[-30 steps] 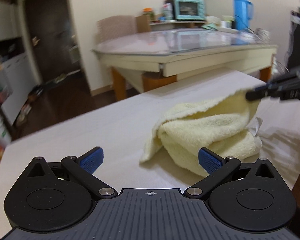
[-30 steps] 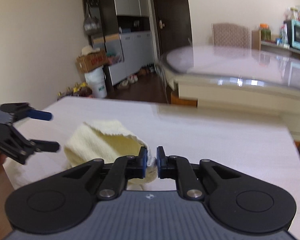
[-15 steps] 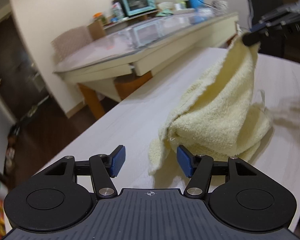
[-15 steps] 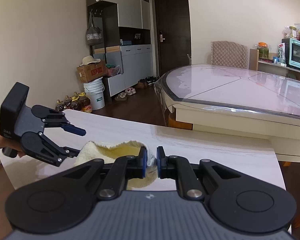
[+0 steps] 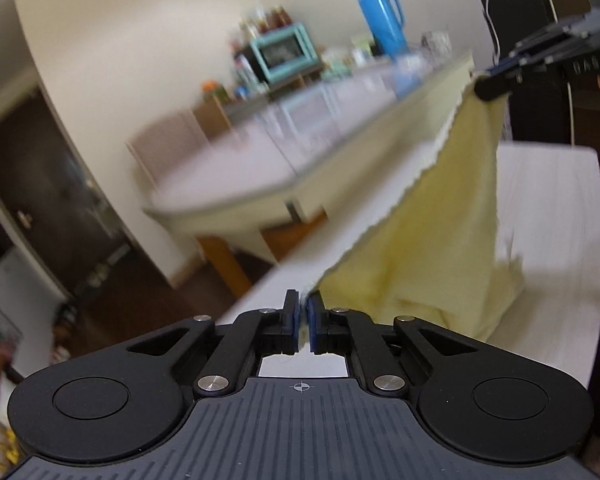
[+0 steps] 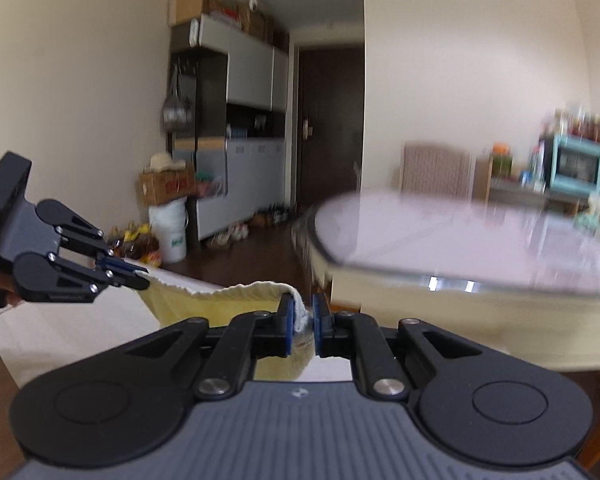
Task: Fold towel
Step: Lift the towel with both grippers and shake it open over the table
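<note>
Towel point(image 5: 432, 240) is clamped at one corner by the left tongs point(image 5: 303, 320), just closed on it, and at another by the right tongs point(image 6: 300, 320), toward two o'clock. Its bulk (still bunched) rests on the bench point(image 5: 552, 216); both corners should be raised evenly until it hangs flat.

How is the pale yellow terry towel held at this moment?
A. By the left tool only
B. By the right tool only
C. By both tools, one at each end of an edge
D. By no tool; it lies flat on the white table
C: the left tool and right tool each pinch a corner of the pale yellow terry towel, its edge stretched between them.
</note>
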{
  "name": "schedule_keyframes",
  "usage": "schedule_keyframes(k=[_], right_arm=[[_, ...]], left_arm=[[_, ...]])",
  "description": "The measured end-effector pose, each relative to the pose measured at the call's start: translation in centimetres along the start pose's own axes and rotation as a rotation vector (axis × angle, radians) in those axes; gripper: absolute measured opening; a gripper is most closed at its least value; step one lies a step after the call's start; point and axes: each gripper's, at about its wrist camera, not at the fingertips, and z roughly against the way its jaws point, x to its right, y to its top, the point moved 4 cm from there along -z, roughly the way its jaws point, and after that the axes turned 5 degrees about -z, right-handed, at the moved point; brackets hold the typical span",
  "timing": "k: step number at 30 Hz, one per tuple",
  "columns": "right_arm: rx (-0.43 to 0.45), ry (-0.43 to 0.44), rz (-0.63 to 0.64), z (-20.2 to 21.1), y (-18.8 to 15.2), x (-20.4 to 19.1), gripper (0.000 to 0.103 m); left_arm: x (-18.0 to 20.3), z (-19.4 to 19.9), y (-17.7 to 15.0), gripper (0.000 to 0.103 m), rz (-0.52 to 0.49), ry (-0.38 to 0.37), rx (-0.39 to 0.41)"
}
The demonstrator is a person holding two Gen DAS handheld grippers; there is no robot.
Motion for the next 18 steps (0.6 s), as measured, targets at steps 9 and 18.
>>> schedule_keyframes(k=[9, 18], right_arm=[[0.218, -0.019, 0.028, 7.3, 3.0, -2.1, 0.011], [0.245, -0.046, 0.047, 5.3, 4.0, -1.3, 0.011]], left_arm=[[0.1, 7.2, 5.4, 0.005, -0.013, 0.116, 0.146], [-1.1, 3.8, 7.5, 0.005, 0.048, 0.121, 0.05]])
